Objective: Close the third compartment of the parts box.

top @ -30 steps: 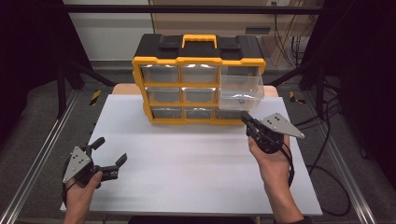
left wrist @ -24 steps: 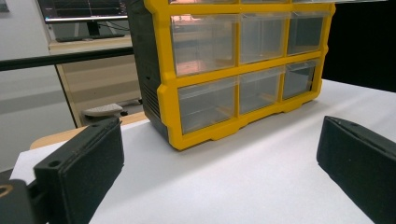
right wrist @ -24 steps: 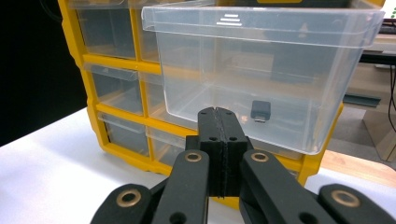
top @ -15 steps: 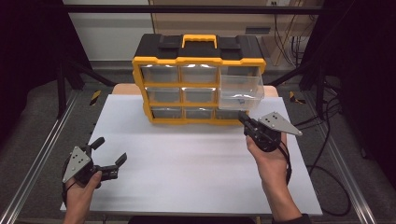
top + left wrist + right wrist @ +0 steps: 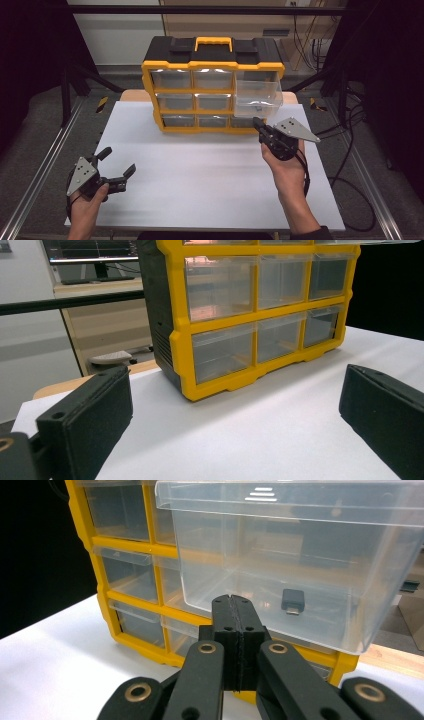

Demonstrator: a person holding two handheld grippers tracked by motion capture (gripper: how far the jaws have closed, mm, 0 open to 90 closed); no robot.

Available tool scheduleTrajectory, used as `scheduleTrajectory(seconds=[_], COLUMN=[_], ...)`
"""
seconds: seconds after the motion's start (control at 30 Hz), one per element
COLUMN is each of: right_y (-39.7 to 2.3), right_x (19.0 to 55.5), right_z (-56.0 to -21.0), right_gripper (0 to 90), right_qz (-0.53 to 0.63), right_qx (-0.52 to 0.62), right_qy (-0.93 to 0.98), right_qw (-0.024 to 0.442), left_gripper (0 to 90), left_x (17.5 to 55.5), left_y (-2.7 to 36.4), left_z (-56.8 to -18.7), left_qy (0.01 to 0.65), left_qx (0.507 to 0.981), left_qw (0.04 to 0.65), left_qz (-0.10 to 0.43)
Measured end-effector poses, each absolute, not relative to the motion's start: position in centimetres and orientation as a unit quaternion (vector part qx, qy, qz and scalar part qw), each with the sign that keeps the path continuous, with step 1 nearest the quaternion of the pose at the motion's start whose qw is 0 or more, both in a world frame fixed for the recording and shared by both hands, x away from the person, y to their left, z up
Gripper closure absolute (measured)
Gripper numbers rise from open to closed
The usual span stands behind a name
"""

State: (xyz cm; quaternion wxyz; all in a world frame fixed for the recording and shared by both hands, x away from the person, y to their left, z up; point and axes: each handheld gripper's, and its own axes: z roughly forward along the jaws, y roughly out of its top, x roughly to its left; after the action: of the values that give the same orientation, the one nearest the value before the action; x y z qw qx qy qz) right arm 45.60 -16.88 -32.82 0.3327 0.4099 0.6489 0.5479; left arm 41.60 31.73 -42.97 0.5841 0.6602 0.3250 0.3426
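A yellow and black drawer cabinet [image 5: 212, 85] stands at the far side of the white table [image 5: 200, 170]. Its top right clear drawer [image 5: 257, 96] is pulled out. In the right gripper view that drawer [image 5: 300, 555] holds a small black adapter [image 5: 292, 601]. My right gripper [image 5: 260, 127] is shut with nothing between its jaws, its tips just below and in front of the drawer. The same shut tips [image 5: 233, 605] point at the drawer's front wall. My left gripper [image 5: 119, 164] rests open at the near left of the table, far from the cabinet [image 5: 250, 315].
Metal rails [image 5: 45, 160] run along both table sides. Cables [image 5: 350, 150] lie on the floor to the right. A wooden board edge [image 5: 132, 95] shows behind the white sheet. Shelving and a monitor [image 5: 90, 260] stand beyond the table.
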Motion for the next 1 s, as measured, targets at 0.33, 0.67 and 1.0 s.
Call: scheduleTrajectory(seconds=[0.33,0.67,1.0], right_y=[-16.86,-17.14,-17.18], right_x=[45.83,46.31,46.63], right_z=[-32.49,-32.53,-32.3], right_gripper=[90.0,90.0,90.0], right_qz=[0.541,0.539,0.538], right_qx=[0.407,0.412,0.414], right_qy=[0.652,0.65,0.649], right_qw=[0.342,0.343,0.344], left_gripper=[0.5,0.5,0.5], left_x=[41.61,41.61,41.61], left_y=[31.72,31.72,31.7], left_z=[-42.96,-42.96,-42.96], left_qy=[0.324,0.324,0.323], left_qx=[0.66,0.66,0.661], left_qw=[0.584,0.585,0.585], left_qz=[0.342,0.342,0.342])
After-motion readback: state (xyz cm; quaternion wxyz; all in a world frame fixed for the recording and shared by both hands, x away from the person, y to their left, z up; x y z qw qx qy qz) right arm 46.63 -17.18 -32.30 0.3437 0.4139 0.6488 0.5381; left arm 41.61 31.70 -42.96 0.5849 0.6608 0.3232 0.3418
